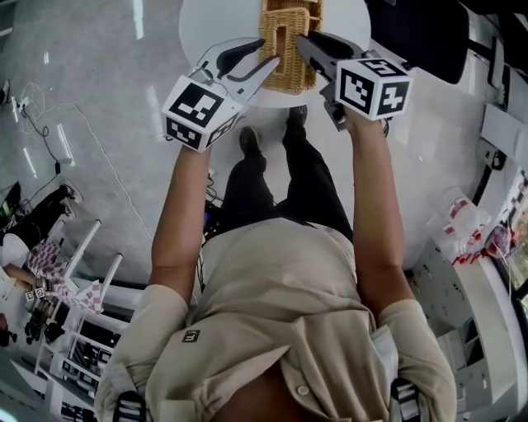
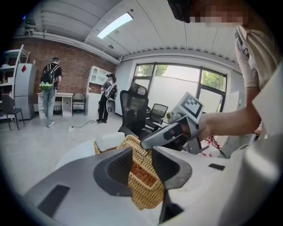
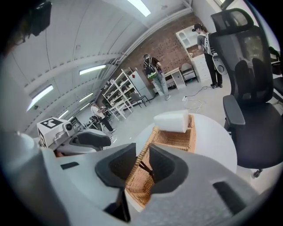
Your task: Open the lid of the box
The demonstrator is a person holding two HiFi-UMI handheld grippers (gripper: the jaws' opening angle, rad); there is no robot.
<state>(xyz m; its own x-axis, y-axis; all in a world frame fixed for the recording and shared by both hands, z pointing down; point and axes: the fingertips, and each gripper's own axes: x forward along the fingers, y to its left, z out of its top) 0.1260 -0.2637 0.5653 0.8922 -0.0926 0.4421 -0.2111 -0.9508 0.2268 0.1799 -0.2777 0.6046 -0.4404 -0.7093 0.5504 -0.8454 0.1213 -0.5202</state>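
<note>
A wicker box (image 1: 299,76) stands on a round white table (image 1: 351,25), its wicker lid (image 1: 285,37) tilted up. My left gripper (image 1: 271,67) reaches the lid from the left; in the left gripper view (image 2: 142,164) the lid's wicker (image 2: 143,174) lies between the parted jaws, and I see no clear press. My right gripper (image 1: 302,41) comes from the right. In its own view (image 3: 142,167) the jaws close on the lid's thin edge (image 3: 140,161). A white block (image 3: 174,121) lies inside the box.
A black office chair (image 3: 247,84) stands close to the table's far side. Several people stand by shelves and a brick wall (image 2: 48,90) at the back. Cables (image 1: 58,115) run over the glossy floor to the left. My legs stand at the table's near edge.
</note>
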